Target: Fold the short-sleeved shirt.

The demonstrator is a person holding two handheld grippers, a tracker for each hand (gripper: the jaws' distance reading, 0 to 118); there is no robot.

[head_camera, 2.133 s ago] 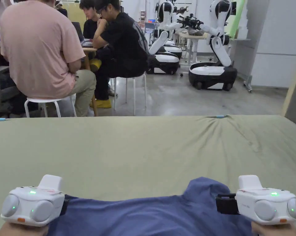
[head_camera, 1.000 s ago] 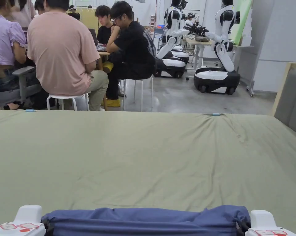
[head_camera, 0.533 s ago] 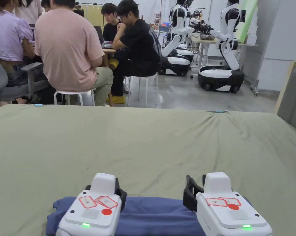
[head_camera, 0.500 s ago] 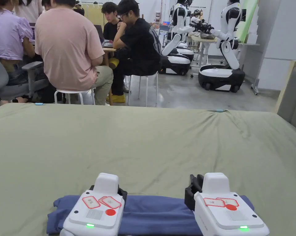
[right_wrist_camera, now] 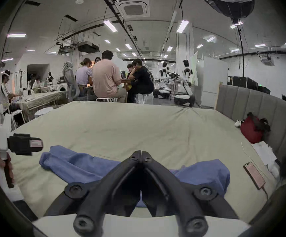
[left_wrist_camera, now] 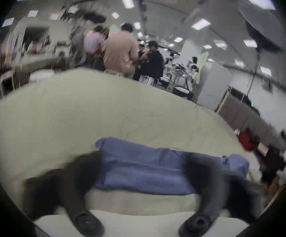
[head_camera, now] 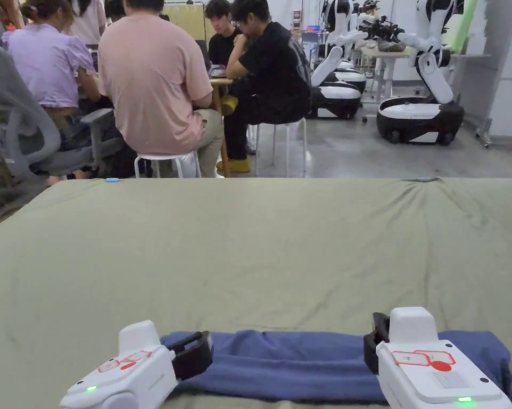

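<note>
Since half a second ago the left tongs [head_camera: 196, 349] have swung out to the shirt's [head_camera: 287, 362] left end, jaws spread wide and empty. The folded blue shirt lies along the bed's [head_camera: 260, 250] near edge. The right tongs [right_wrist_camera: 141, 153] hover above it, jaws pressed together, gripping nothing

the left gripper [head_camera: 199, 349] sits low and angled inward, its fingers [left_wrist_camera: 205, 170] spread wide apart. the right gripper [right_wrist_camera: 141, 155] points forward, fingers pressed together at the tips.

Green-sheeted bed [head_camera: 260, 239] under blue shirt [head_camera: 292, 362], phone [right_wrist_camera: 254, 174]
</note>
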